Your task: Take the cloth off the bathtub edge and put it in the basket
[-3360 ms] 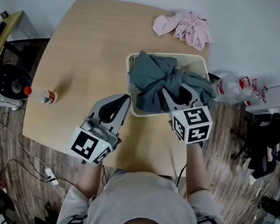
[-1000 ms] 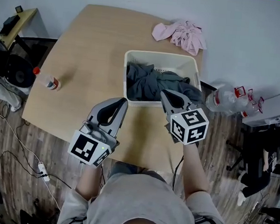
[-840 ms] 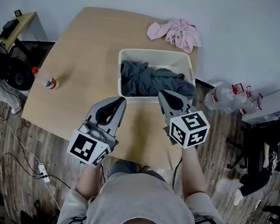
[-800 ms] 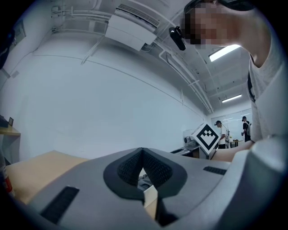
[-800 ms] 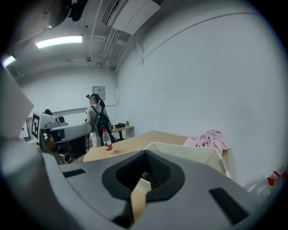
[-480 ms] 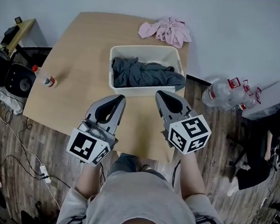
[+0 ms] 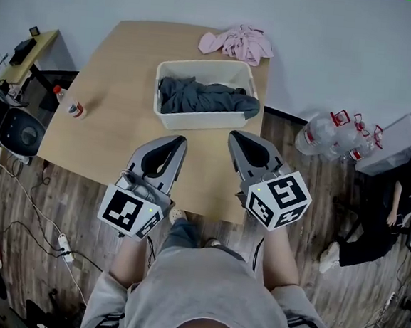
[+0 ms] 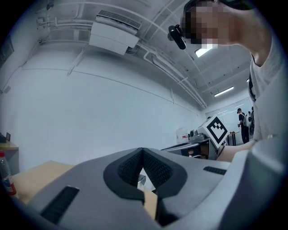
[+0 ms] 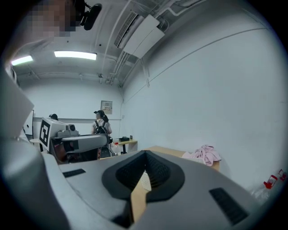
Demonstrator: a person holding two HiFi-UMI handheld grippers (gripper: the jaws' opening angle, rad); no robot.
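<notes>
A grey cloth point(image 7: 205, 97) lies bunched inside the white basket point(image 7: 198, 120) on the wooden table point(image 7: 117, 116). A pink cloth point(image 7: 238, 41) lies crumpled at the table's far edge, and it also shows in the right gripper view as the pink cloth point(image 9: 206, 154). My left gripper point(image 7: 179, 141) and right gripper point(image 7: 233, 136) hover side by side over the table's near edge, short of the basket. Both are shut with nothing between the jaws. The left gripper point(image 8: 142, 151) and right gripper point(image 9: 145, 155) point level over the table towards the wall.
A small red-capped bottle point(image 7: 73, 108) stands at the table's left edge. Large water bottles point(image 7: 329, 138) lie on the floor to the right. Cables and a power strip point(image 7: 62, 244) lie on the floor at left, beside dark equipment point(image 7: 15, 132). A person point(image 9: 100, 126) stands far behind.
The right gripper has let go of the grey cloth, which has settled low in the basket. Both grippers have drawn back from the basket to the table's near edge as the view backs away.
</notes>
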